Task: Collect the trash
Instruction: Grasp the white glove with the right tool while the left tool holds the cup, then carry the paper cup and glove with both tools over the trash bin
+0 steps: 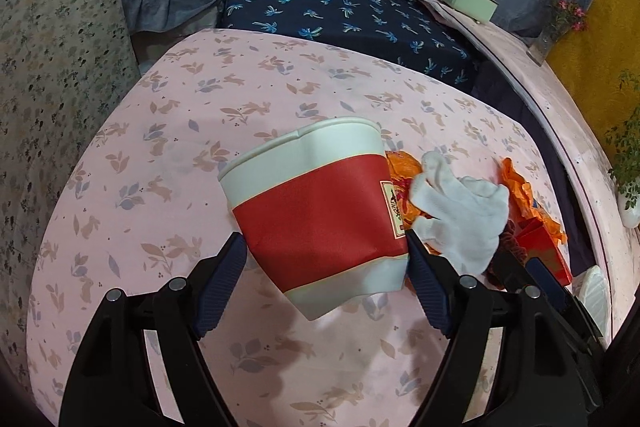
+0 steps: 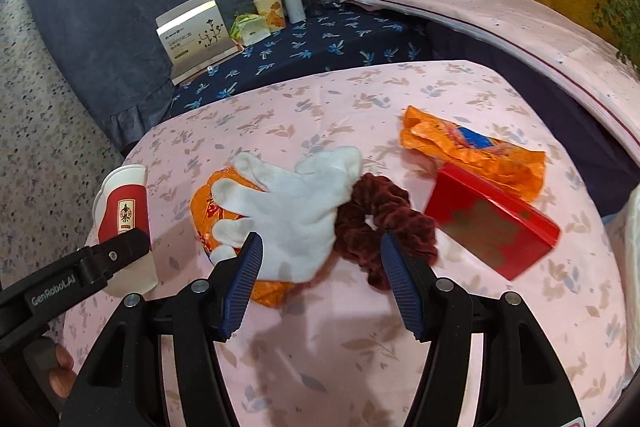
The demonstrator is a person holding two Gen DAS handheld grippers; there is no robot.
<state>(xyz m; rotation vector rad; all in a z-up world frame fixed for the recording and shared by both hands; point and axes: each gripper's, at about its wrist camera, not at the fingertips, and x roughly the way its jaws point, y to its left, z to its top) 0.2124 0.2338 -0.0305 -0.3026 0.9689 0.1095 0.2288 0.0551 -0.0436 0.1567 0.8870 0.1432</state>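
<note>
1. Left tool [image 1: 326,259] is clamped on a flattened red-and-white paper cup [image 1: 316,211], lifted above the pink desk [image 1: 180,147].
2. Right tool [image 2: 320,267] hangs wide open, empty, over the white glove [image 2: 292,207].
3. Judged next: drop onto a wrapper [image 2: 476,147].

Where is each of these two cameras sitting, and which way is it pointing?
Left wrist: rides the left gripper, looking forward along its fingers clamped on a red-and-white paper cup; only that gripper's black arms show.
Right wrist: rides the right gripper, open above a white glove and maroon scrunchie; the person's fingers show at lower left.
Shared: cup, glove, orange wrappers, red box, pink tablecloth.
</note>
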